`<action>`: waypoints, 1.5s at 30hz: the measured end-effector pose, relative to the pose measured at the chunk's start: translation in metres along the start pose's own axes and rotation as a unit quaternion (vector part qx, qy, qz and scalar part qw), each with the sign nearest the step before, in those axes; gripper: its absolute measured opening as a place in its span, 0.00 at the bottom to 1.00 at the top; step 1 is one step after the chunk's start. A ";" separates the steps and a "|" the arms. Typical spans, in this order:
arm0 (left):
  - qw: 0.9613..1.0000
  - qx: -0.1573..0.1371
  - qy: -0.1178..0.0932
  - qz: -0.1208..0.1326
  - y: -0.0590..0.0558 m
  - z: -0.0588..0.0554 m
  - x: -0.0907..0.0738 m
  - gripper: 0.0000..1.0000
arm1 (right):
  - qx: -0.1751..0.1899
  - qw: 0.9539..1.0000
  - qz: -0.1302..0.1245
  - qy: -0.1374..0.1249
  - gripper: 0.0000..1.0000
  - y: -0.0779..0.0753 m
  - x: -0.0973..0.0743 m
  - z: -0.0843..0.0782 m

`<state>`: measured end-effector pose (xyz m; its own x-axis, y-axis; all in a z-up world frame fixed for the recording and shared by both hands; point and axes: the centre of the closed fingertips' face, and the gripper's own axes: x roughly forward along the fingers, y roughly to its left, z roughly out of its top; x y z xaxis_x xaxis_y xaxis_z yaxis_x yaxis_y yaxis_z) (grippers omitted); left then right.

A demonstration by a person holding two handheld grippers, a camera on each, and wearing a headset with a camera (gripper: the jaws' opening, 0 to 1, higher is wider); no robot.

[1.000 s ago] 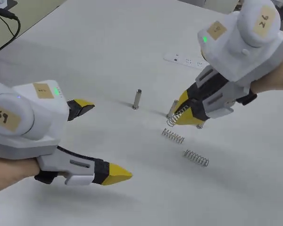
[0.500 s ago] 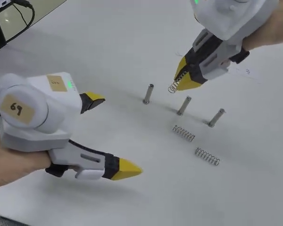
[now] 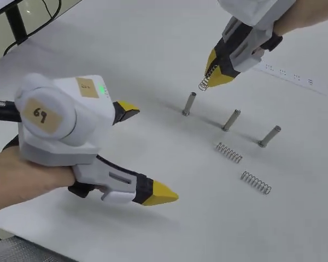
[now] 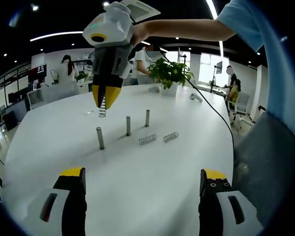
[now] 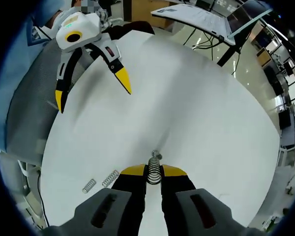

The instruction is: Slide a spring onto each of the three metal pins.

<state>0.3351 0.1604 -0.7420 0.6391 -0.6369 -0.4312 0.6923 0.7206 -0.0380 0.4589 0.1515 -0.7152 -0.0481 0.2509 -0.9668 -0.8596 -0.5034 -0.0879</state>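
My right claw (image 3: 216,82) is closed almost fully on one spring (image 3: 206,82). It's pinched between the tips, with the rest sticking out past them. My left claw (image 3: 153,153) is wide open with nothing in it, hanging over the worktop (image 3: 126,49) by the near edge.

Head view: three pins (image 3: 231,119) stand upright in a row, well in from the worktop's edges. Two loose springs (image 3: 229,153) lie flat just on the near side of the row, apart from each other. The held spring is in the air by the end pin (image 3: 189,103), not touching it. No pin has a spring on it. A white power strip (image 3: 287,73) lies toward the far edge.

Left claw view gives the side-on look the head view lacks: the spring's lower end hangs clear above the end pin's top. It also shows the room, an open office. There's a plant (image 4: 169,73) at the far edge, a cable (image 4: 214,110) running from it across the worktop, people (image 4: 66,69) at desks behind, and light strips (image 4: 54,35) on a dark ceiling.

Right claw view looks down along the spring: the pin top sits just past the spring's end, nearly in line. The loose springs are off to the left of my jaws.

The surface is plain white and matte.
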 end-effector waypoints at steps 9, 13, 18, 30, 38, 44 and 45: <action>1.000 -0.004 0.000 -0.002 0.001 -0.002 0.001 0.94 | -0.009 1.000 0.019 0.013 0.08 -0.008 0.011 -0.001; 1.000 -0.006 0.000 -0.003 0.001 -0.003 0.001 0.93 | -0.013 0.999 0.024 0.017 0.08 -0.004 0.011 -0.002; 1.000 -0.007 0.001 -0.005 0.002 -0.004 0.002 0.93 | -0.013 0.999 0.023 0.017 0.08 -0.001 0.011 -0.001; 1.000 -0.010 0.004 -0.009 0.000 -0.006 0.004 0.92 | -0.018 0.999 0.030 0.020 0.08 -0.009 0.017 -0.002; 1.000 -0.011 0.006 -0.011 -0.001 -0.007 0.005 0.91 | -0.024 0.999 0.035 0.026 0.08 -0.003 0.021 -0.003; 1.000 -0.012 0.010 -0.013 -0.001 -0.009 0.005 0.91 | -0.026 0.999 0.037 0.030 0.08 -0.006 0.026 -0.004; 1.000 -0.012 0.009 -0.013 -0.001 -0.009 0.005 0.90 | -0.026 0.999 0.039 0.029 0.08 -0.005 0.026 -0.003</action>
<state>0.3347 0.1594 -0.7520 0.6145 -0.6512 -0.4453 0.7007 0.7099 -0.0712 0.4636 0.1581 -0.7410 -0.0825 0.1622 -0.9833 -0.8272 -0.5614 -0.0232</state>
